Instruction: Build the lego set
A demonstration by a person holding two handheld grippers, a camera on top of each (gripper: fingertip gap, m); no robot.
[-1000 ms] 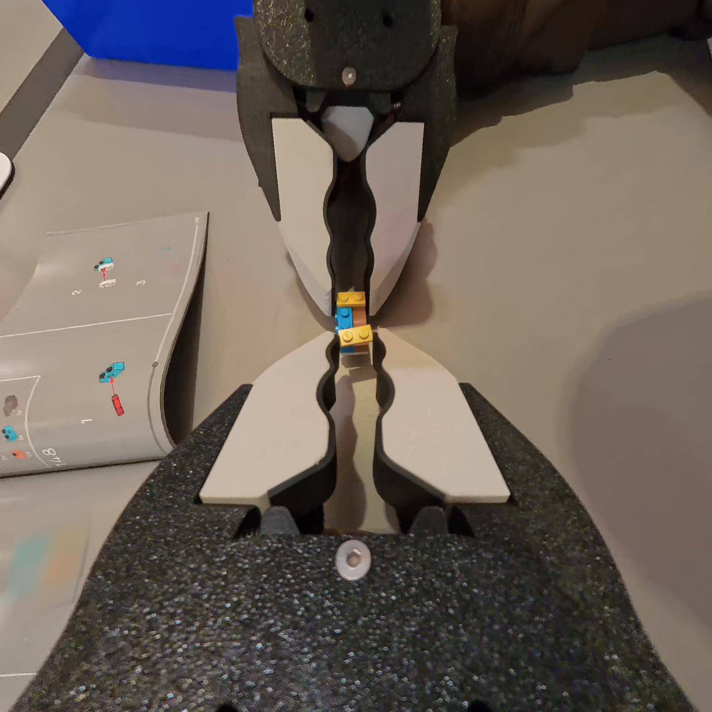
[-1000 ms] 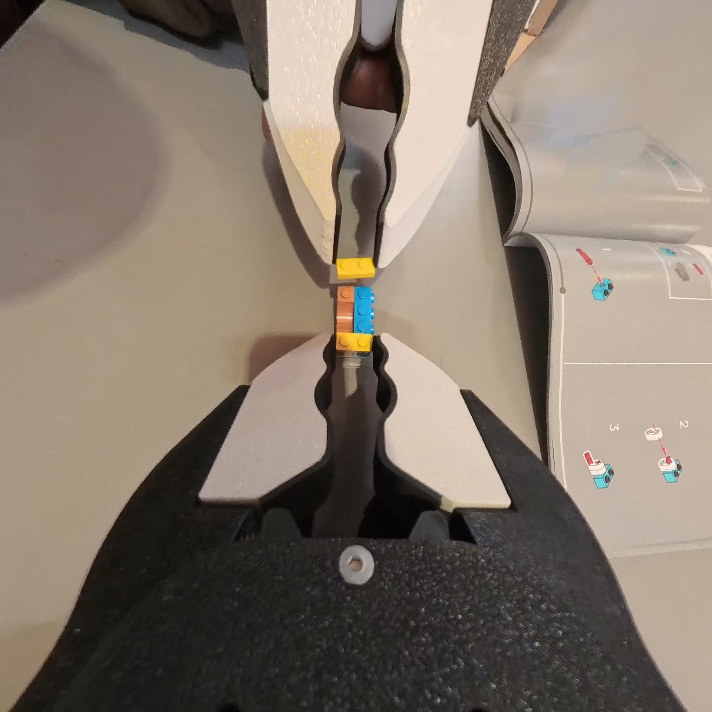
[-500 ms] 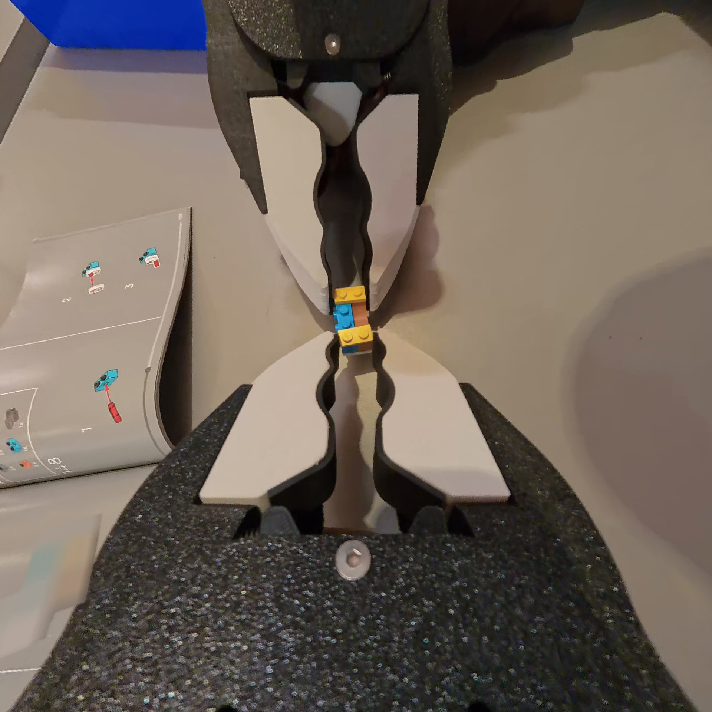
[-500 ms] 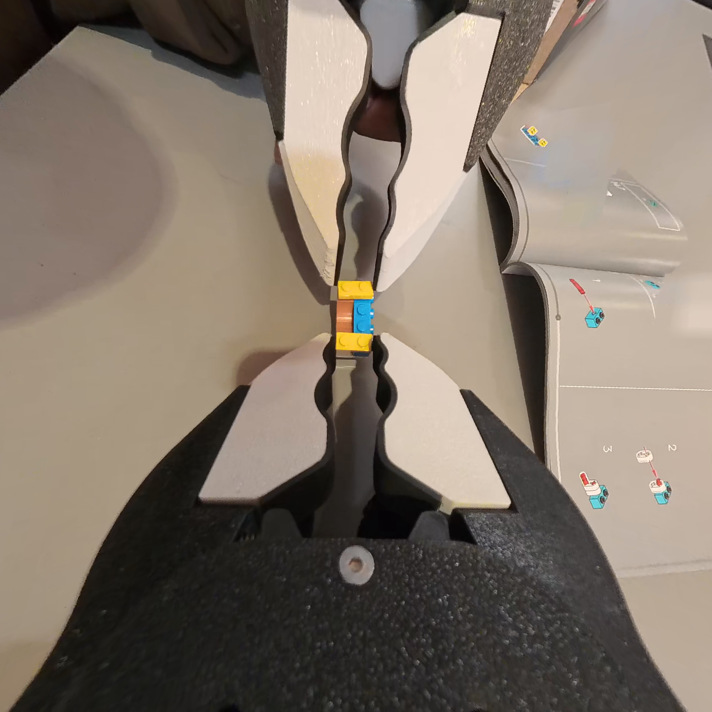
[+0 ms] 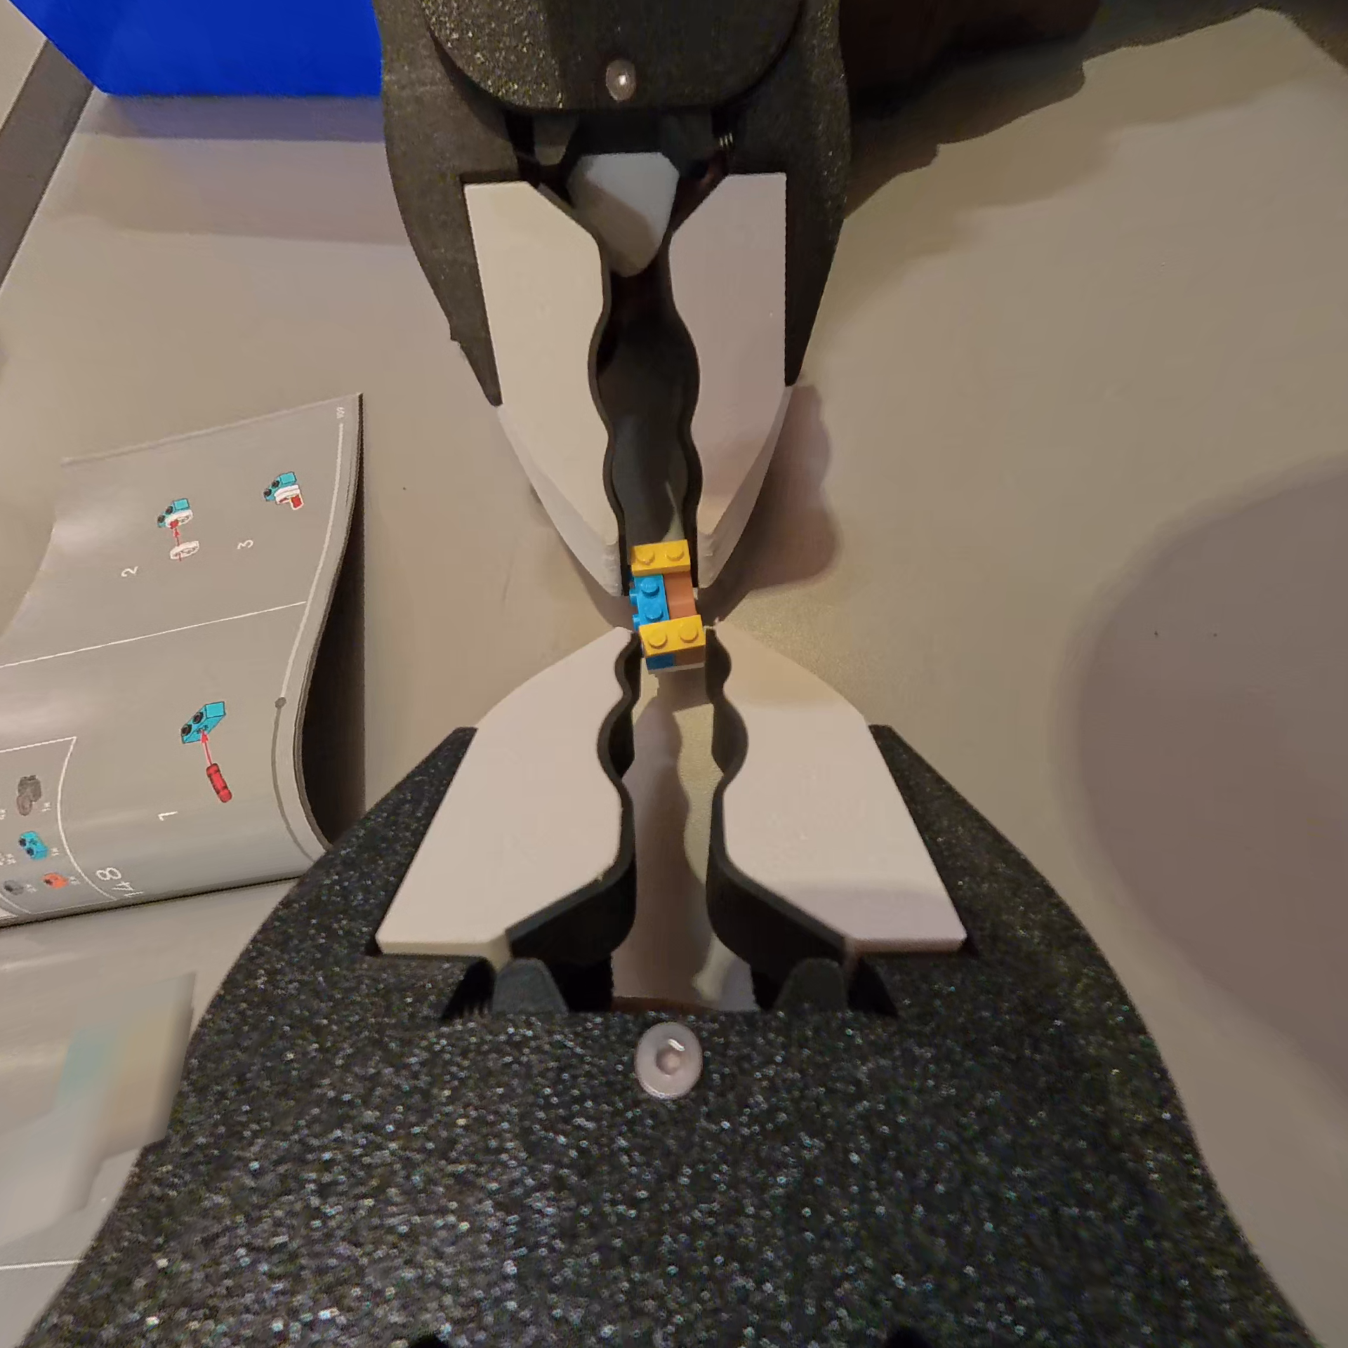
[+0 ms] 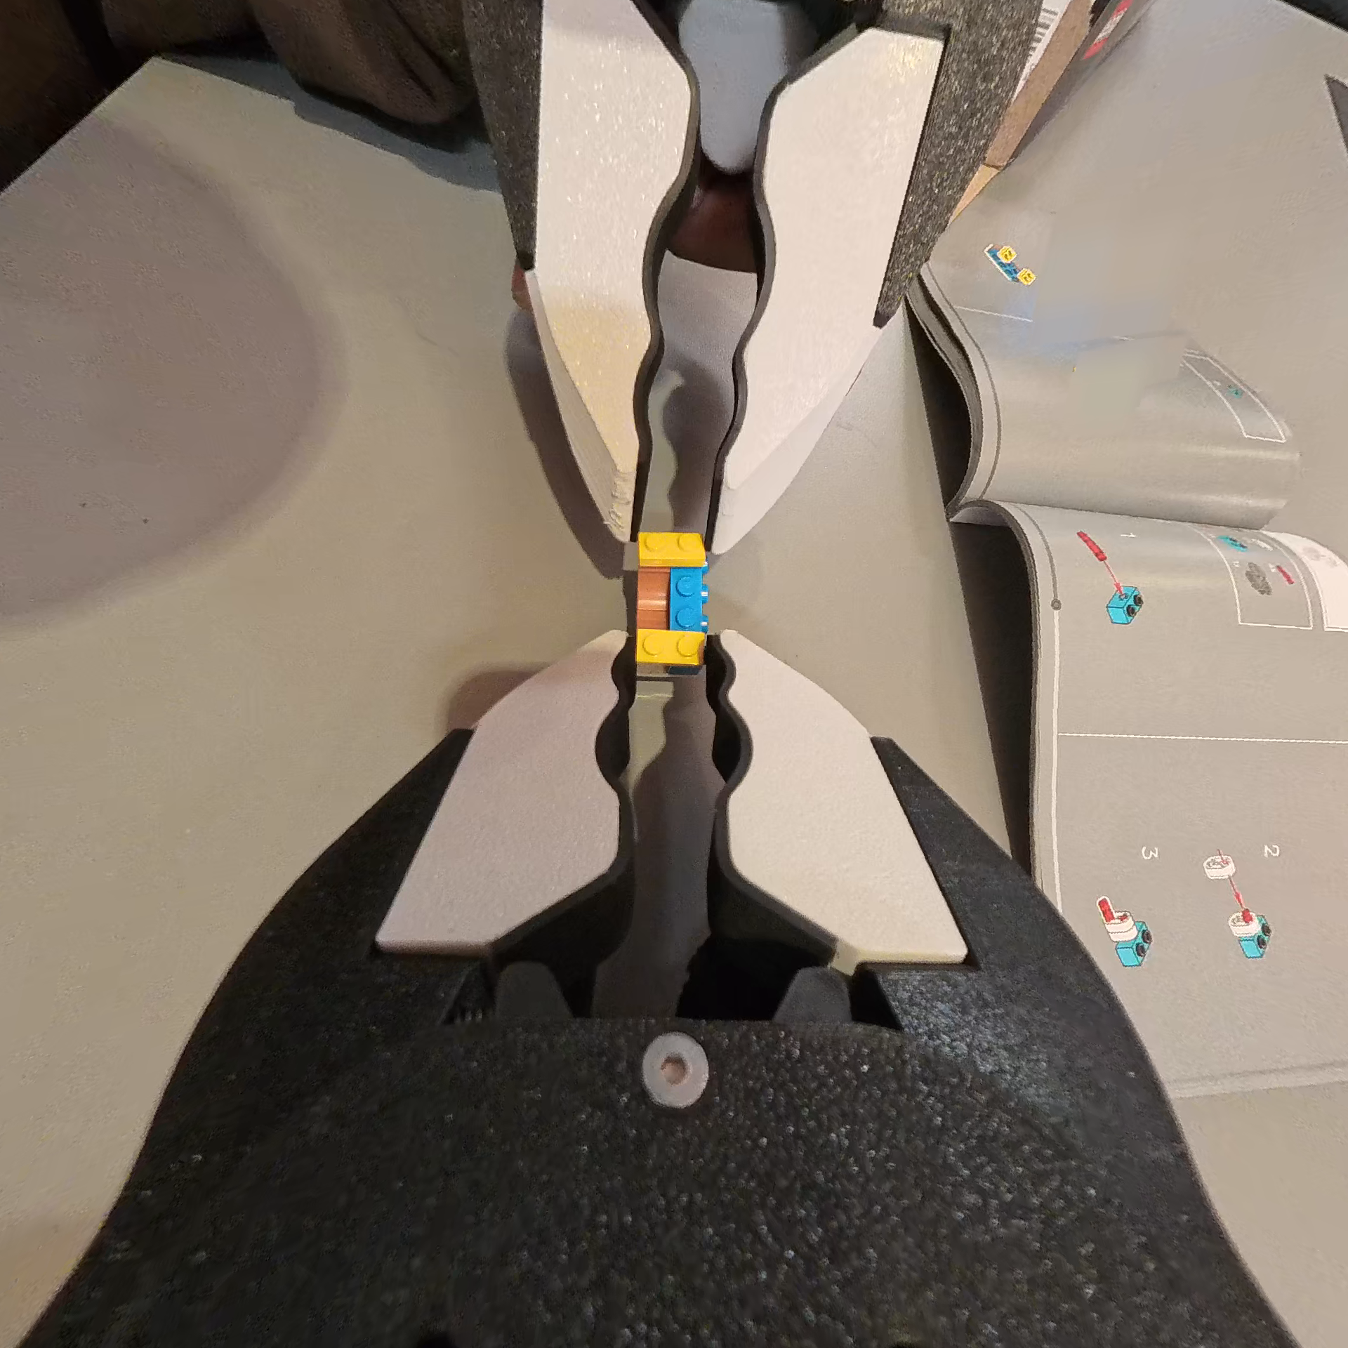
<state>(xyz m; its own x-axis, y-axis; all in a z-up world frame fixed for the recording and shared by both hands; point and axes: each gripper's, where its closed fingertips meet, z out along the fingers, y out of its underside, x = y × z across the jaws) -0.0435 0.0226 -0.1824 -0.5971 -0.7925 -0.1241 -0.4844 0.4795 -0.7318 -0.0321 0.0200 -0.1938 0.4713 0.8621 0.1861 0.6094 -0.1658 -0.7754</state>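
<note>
**Two grippers, one small brick stack between them**

We hold the lego assembly (image 5: 667, 605) in the air above the grey table (image 5: 1021, 365), pinched from both ends. In the left wrist view, our left gripper (image 5: 671, 645) is clenched on the near yellow plate (image 5: 672, 636), with the blue brick (image 5: 649, 597) and brown piece (image 5: 684, 594) just beyond it. The right gripper (image 5: 660, 558) comes in from the opposite side, tips closed on the far yellow plate (image 5: 660, 556).

The right wrist view mirrors this (colours swap sides): our right gripper (image 6: 669, 648) grips the yellow plate nearest it, the left gripper (image 6: 671, 547) clamps the other, and the blue and brown parts sit between the two plates, touching both. The tips of the two grippers nearly meet around the stack.

An open instruction booklet (image 6: 1182, 766) lies on the table beside us, its pages curling upward. A blue bin (image 5: 204, 44) stands at the table's far left edge in the left wrist view.
</note>
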